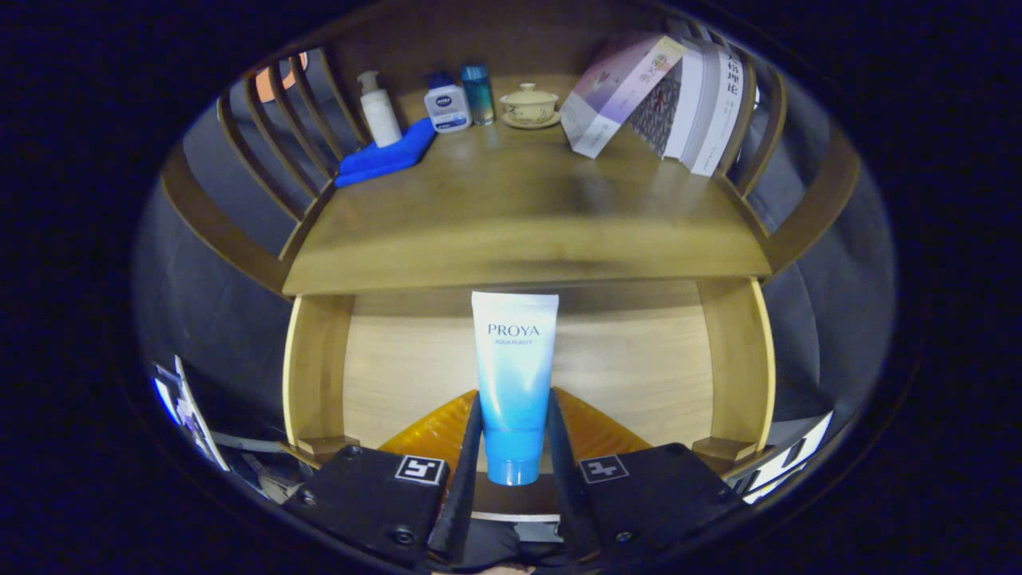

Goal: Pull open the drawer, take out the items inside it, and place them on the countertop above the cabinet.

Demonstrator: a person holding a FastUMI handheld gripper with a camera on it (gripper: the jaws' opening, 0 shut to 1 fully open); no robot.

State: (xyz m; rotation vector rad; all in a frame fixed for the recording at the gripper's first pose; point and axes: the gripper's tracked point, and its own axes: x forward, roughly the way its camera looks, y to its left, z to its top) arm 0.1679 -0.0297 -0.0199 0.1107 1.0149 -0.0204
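A white-to-blue cosmetic tube with a blue cap stands cap-down between my fingers, and my gripper is shut on its lower part. The tube hangs over the pulled-open wooden drawer, whose pale bottom shows behind it. Just beyond the tube's top is the front edge of the cabinet's wooden countertop.
At the back of the countertop stand a white pump bottle on a blue cloth, a white-and-blue bottle, a blue can, a lidded cup on a saucer and leaning books. Curved wooden rails flank both sides.
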